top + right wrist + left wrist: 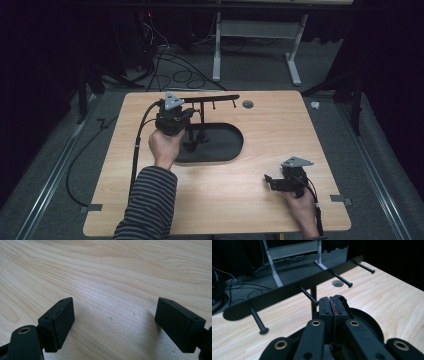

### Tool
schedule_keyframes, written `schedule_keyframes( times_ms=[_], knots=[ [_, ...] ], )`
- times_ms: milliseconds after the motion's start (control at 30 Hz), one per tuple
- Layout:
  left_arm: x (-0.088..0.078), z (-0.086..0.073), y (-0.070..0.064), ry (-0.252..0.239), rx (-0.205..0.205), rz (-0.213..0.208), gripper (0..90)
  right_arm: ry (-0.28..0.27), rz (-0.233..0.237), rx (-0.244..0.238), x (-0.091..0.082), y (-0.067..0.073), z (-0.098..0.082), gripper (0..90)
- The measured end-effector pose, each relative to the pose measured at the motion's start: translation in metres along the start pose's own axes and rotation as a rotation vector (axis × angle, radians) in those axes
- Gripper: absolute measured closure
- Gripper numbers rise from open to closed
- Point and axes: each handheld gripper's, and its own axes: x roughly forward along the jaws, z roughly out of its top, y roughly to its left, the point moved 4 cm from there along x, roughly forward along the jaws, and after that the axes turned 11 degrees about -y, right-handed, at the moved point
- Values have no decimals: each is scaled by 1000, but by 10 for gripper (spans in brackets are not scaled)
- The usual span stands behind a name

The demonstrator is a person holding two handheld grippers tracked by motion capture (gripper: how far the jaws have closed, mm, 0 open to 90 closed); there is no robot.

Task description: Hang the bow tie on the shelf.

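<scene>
Near the desk's far-left corner, my left gripper (331,305) holds its jaws together beside the peg rack (202,99); right gripper (113,325), jaws apart, rests near-right. I'd approach pegs slowly.

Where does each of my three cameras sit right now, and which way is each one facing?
High view: above the person's side, looking forward and down on the table; both forearms, the left gripper and the right gripper show.
Left gripper view: rides the left gripper, jaws together, facing the black peg rack.
Right gripper view: rides the right gripper, jaws apart, facing bare tabletop.
Shared: the high and left gripper views both show the peg rack and the round table hole.
</scene>
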Motion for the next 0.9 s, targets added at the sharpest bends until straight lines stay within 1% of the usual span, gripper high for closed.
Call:
schedule_keyframes(
  times_ms=[133, 233, 300, 333, 367, 467, 600, 700, 800, 900],
  knots=[
    [3, 2, 3, 0, 1, 13, 891, 0, 0, 0, 0, 0, 0, 172],
    [10, 4, 7, 7, 16, 35, 891, 1, 2, 1, 0, 0, 0, 172],
    [11, 4, 8, 12, 21, 39, 890, 1, 2, 1, 0, 0, 0, 172],
    [15, 4, 10, 17, 23, 44, 890, 1, 1, 2, 0, 0, 0, 172],
    [17, 3, 12, 13, 15, 46, 890, 0, 2, 0, 0, 0, 0, 172],
    [20, 2, 16, 11, 10, 62, 889, 0, 3, -1, 0, 0, 0, 172],
    [22, 1, 20, 16, 16, 81, 888, 0, 3, 0, 0, 0, 0, 172],
    [24, 1, 23, 7, 9, 86, 887, 0, 3, 0, 0, 0, 0, 172],
    [27, -2, 24, 16, 20, 94, 885, 1, 2, 0, 0, 0, 0, 172],
    [26, -2, 23, 13, 23, 94, 873, 0, 3, -2, 0, 0, 0, 172]
  ],
)
